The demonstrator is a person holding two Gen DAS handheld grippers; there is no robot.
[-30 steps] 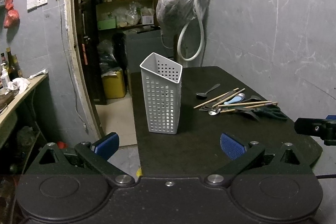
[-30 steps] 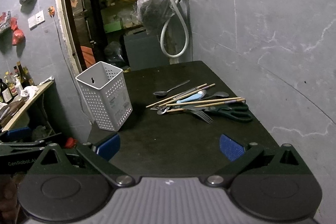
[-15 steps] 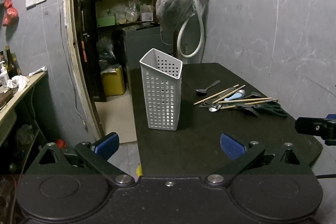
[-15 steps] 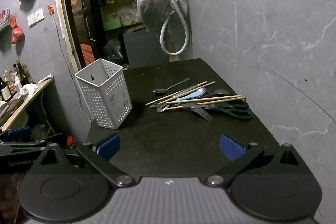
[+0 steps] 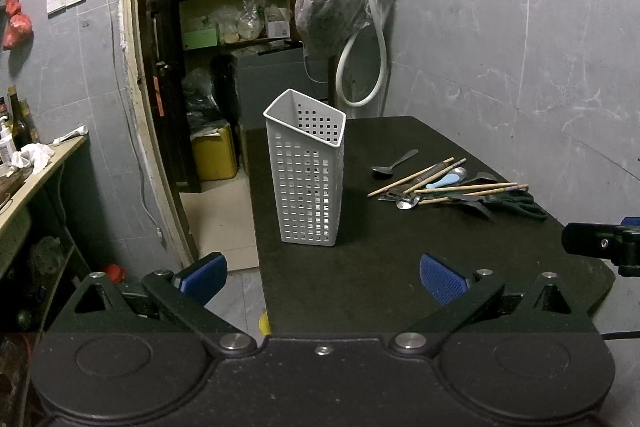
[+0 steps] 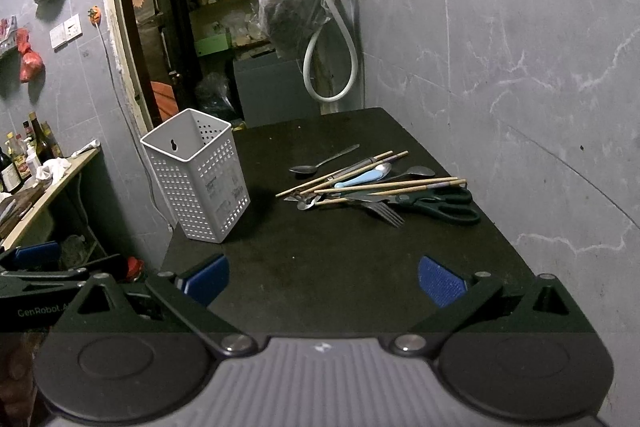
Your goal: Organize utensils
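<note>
From the left wrist, the left gripper (image 5: 322, 273) is hovering with jaws spread and empty at the near edge of the table (image 5: 400, 267), facing the white basket (image 5: 306, 177). From the right wrist, the right gripper (image 6: 322, 277), likewise spread and empty, is sitting nearer the utensil pile (image 6: 376, 183), whose long axes are running across the table by its right edge.

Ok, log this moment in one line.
left gripper open, empty | right gripper open, empty | caddy upright, empty | utensils piled on table
</note>
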